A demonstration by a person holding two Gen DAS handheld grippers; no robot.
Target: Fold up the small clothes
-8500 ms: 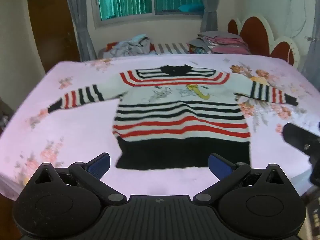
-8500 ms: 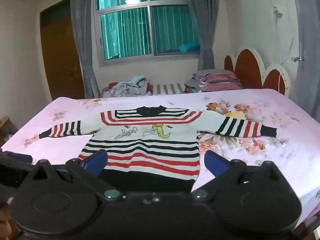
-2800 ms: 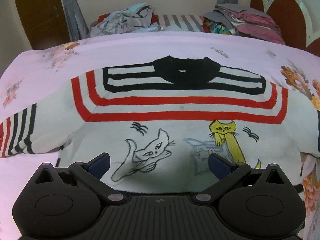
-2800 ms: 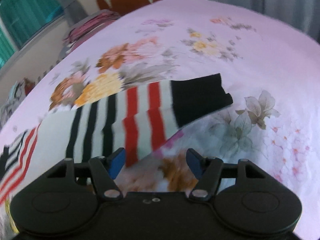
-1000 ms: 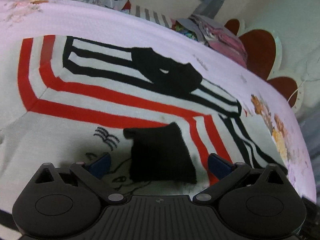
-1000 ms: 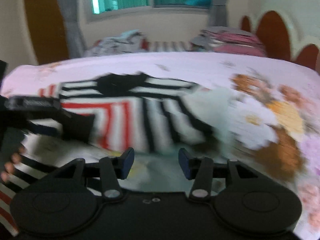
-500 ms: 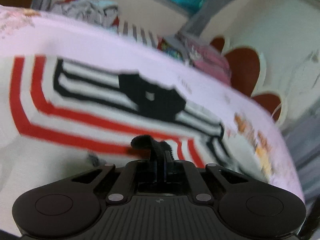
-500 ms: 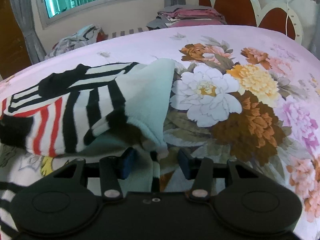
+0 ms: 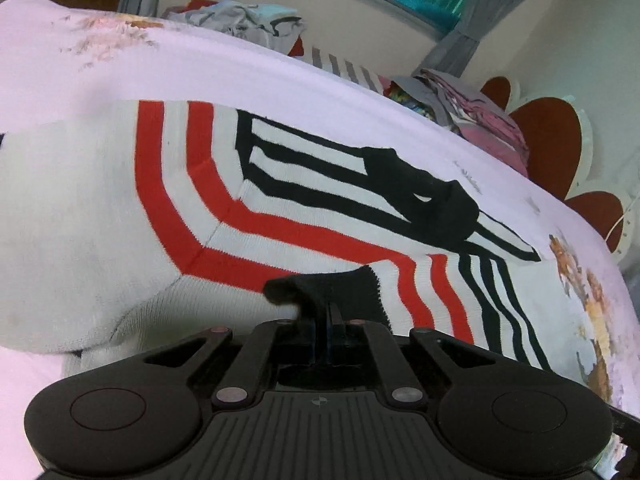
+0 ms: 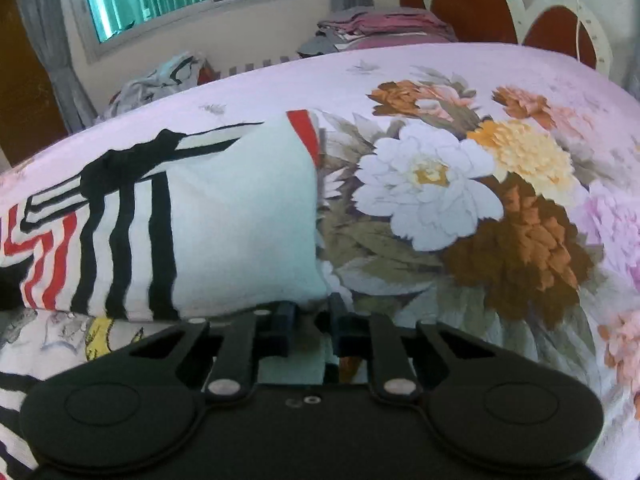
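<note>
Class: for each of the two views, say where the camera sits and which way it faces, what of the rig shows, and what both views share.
Left wrist: sits on the left tool, looking down over the sweater; its fingers pinch the black cuff.
Right wrist: sits on the right tool, facing the floral bedsheet; its jaws have just been closing on the sweater's folded white edge.
Shared: sweater, bedsheet, headboard, window.
</note>
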